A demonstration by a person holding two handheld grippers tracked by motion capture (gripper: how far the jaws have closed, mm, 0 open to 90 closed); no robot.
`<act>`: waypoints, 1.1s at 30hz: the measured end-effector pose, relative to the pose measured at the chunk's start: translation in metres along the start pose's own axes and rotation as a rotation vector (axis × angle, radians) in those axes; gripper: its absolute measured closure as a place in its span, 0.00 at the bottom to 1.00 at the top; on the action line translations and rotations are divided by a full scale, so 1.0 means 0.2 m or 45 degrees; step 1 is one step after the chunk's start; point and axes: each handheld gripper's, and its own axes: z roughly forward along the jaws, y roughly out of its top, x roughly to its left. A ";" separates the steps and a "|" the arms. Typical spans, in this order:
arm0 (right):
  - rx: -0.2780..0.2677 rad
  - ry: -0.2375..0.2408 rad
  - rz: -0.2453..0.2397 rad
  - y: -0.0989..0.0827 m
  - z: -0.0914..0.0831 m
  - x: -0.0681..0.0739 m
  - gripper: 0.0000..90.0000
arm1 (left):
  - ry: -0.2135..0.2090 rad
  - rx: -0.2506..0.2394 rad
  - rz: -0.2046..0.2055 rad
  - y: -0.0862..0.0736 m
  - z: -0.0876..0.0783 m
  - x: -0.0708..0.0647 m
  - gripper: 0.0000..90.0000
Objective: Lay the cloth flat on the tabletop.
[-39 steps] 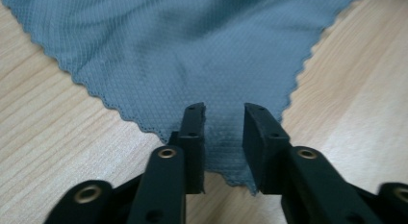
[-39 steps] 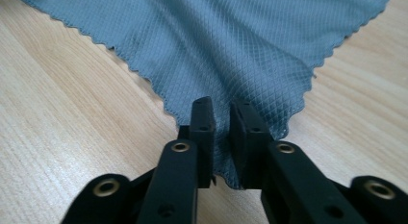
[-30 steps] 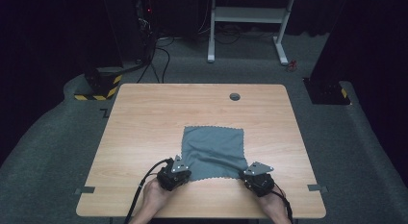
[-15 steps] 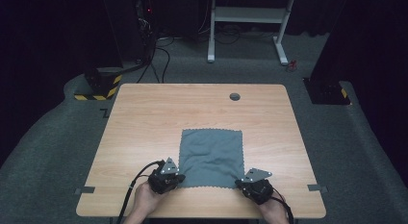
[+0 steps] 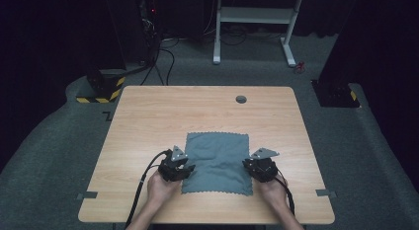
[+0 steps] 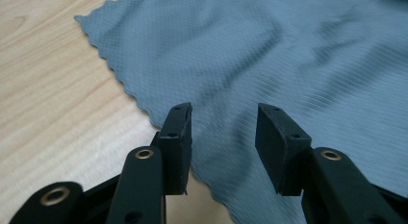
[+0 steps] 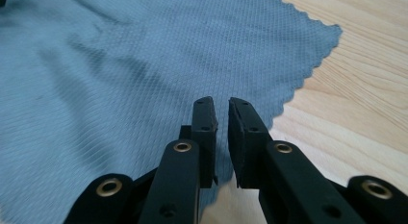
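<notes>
A grey cloth (image 5: pixel 217 162) with a zigzag-cut edge is being shown lying flat on the wooden table (image 5: pixel 148 116), in the lower middle of the high view, a few soft wrinkles running across it. At its left edge, in the lower left of centre of that frame, the left gripper (image 5: pixel 184 169) is being held by a hand (image 5: pixel 162 186) that comes in from the bottom edge, a black cable (image 5: pixel 141 190) trailing back from it. At the cloth's right edge, lower right of centre, the right gripper (image 5: pixel 253 168) is being held by the other hand (image 5: pixel 272 193). In the left gripper view the left gripper (image 6: pixel 223 125) is being seen with its jaws spread well apart, having just been opening; the cloth (image 6: pixel 269 56) is spread across the upper and right part of that frame and is lying beneath the gap, and nothing is being pinched. The bare table (image 6: pixel 43 94) is being shown at the left of that frame. In the right gripper view the right gripper (image 7: pixel 221 119) is being seen with only a narrow slit between its jaws, which have just been opening slightly; the cloth (image 7: pixel 130 65) is lying under them across the left and middle, its edge passing just below the tips, and no fabric is being gripped. Bare wood (image 7: pixel 365 94) is being shown at the right. A small dark round disc (image 5: pixel 241 98) is lying near the table's far edge, in the upper middle of the high view.
</notes>
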 end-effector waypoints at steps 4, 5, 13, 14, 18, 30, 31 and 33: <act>0.032 -0.018 -0.038 0.00 0.06 0.00 0.90 | 0.013 0.010 -0.015 0.00 0.04 0.05 0.63; 0.033 -0.020 -0.031 0.00 0.06 -0.01 0.90 | 0.023 0.009 -0.021 0.00 0.04 0.06 0.64; 0.051 -0.023 -0.025 0.04 0.06 -0.06 0.87 | 0.032 0.027 -0.026 0.04 0.04 0.11 0.62; 0.030 -0.032 0.005 0.05 0.06 -0.07 0.87 | 0.042 0.031 -0.032 0.05 0.05 0.12 0.62; -0.010 -0.089 0.081 0.09 0.09 -0.15 0.86 | 0.065 0.023 -0.053 0.10 0.10 0.17 0.61; -0.009 -0.236 0.243 0.24 0.29 -0.28 0.81 | 0.189 0.012 -0.182 0.24 0.25 0.34 0.62; 0.007 -0.239 0.252 0.25 0.30 -0.29 0.80 | 0.190 0.005 -0.200 0.24 0.26 0.35 0.62; 0.038 -0.240 0.266 0.26 0.33 -0.30 0.79 | 0.178 0.019 -0.219 0.24 0.29 0.36 0.62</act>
